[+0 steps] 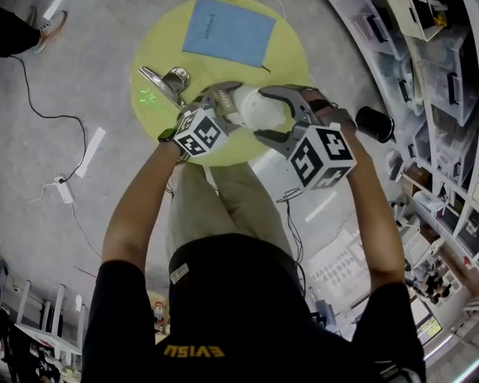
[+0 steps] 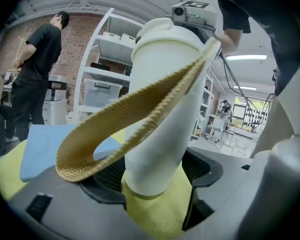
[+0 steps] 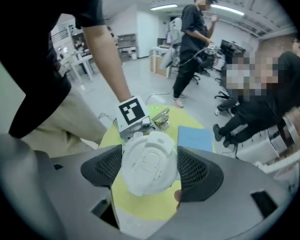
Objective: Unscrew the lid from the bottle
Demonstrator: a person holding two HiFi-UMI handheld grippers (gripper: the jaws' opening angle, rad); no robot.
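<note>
- Filling the bottom of the head view: black shirt (image 1: pixel 247 317), forearms (image 1: pixel 140 206) reaching forward over yellow round table (image 1: pixel 164 38).
- Clamping the base end of the white bottle (image 2: pixel 165 99) with left gripper (image 1: pixel 227 106); pads bearing on the body, tan strap (image 2: pixel 125 124) looping out toward that gripper's camera.
- Hanging in the air between the two grippers, above the table's near edge, resting on nothing. Long axis running roughly left to right, base at left, lid (image 3: pixel 149 160) at right.
- Gripping the lid with right gripper (image 1: pixel 275 114); pads touching its rim on opposite sides, lid top facing straight into that gripper's camera.
- Judging the key relation: right gripper lining up end-on with the bottle's axis, so likely needing a twist about that same axis, with left gripper bracing the body against turning.
- Risking a slip if the pads on the lid are only lightly touching; not possible to tell how firmly.
- Lying on the table's far part: blue sheet (image 1: pixel 227 30). Sitting off the table at right: black cylinder (image 1: pixel 374 124).
</note>
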